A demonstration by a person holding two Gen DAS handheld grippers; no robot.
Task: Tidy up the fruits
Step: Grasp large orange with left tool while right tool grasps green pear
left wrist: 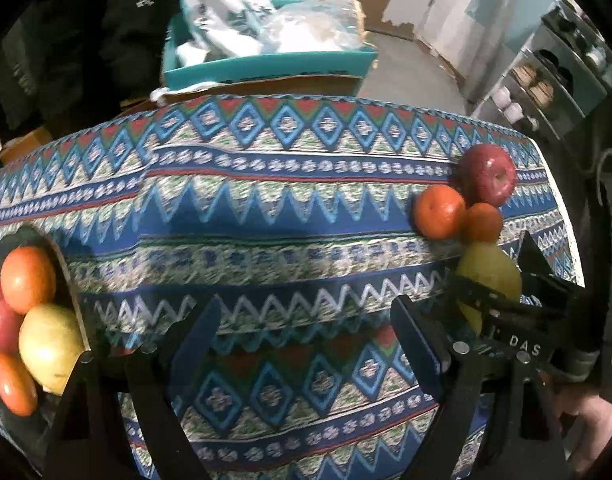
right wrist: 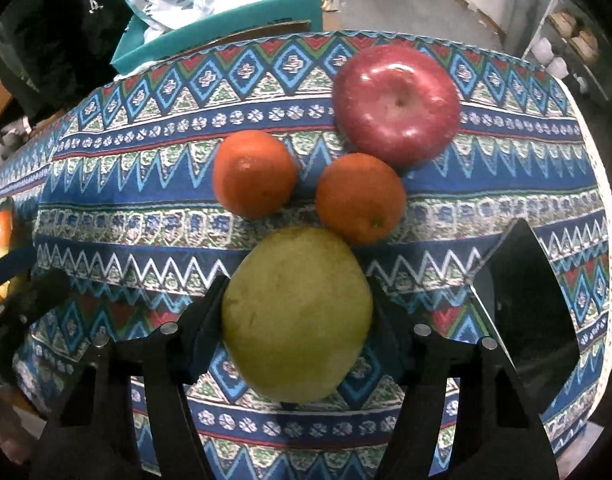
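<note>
Green pear [right wrist: 296, 314] is clamped by right gripper [right wrist: 296, 320]; two oranges [right wrist: 254, 173] and red apple [right wrist: 396, 104] crowded just beyond. Left gripper [left wrist: 306, 336] gapes, unloaded.

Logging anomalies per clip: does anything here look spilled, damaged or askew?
Nothing spilled or damaged. The tablecloth shows a fold ridge on its left part. The right claw grips the green pear.

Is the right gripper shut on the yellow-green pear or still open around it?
Shut on it, apparently: in the right wrist view both black fingers press the sides of the yellow-green pear held by the right gripper. Whether it is lifted, cannot tell.
</note>
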